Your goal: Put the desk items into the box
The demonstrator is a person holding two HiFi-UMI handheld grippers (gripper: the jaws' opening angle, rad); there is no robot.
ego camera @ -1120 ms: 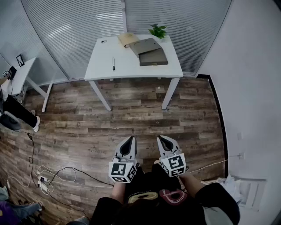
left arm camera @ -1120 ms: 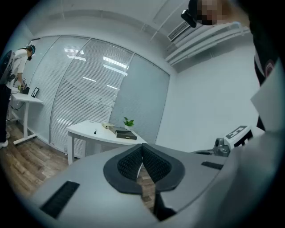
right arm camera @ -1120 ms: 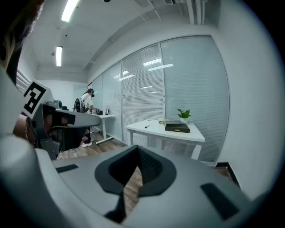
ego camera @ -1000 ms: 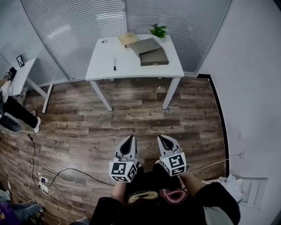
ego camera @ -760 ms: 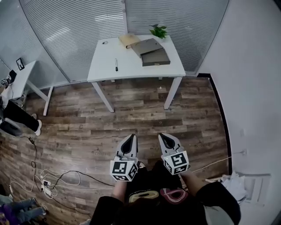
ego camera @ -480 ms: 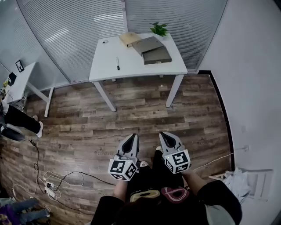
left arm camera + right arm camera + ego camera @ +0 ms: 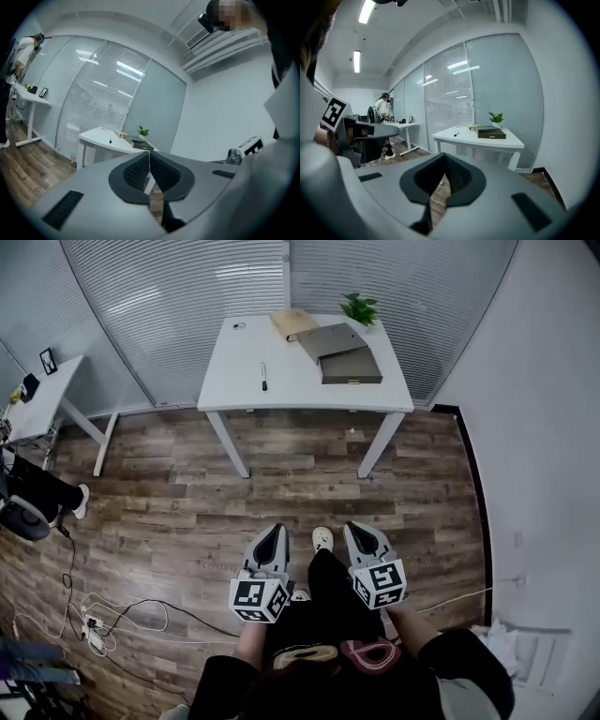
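A white table [image 7: 291,381] stands far ahead against the blinds. On it lie a black pen [image 7: 263,377], a tan flat box [image 7: 292,322], a grey box [image 7: 350,365] with its lid [image 7: 331,339] leaning beside it, and a small round item [image 7: 240,326]. My left gripper [image 7: 273,532] and right gripper [image 7: 357,531] are side by side low in the head view, well short of the table, both shut and holding nothing. The left gripper view shows the table [image 7: 108,138] past touching pads [image 7: 138,169]. In the right gripper view the grey box [image 7: 491,134] and the pen [image 7: 456,134] show.
A potted plant [image 7: 359,307] stands at the table's back edge. A second white desk [image 7: 37,401], a seated person's legs [image 7: 37,489] and a chair base are at left. Cables and a power strip [image 7: 94,638] lie on the wood floor. A white wall runs along the right.
The table has shifted right and looks slightly nearer in the head view. Both grippers moved forward together. A shoe now shows between them.
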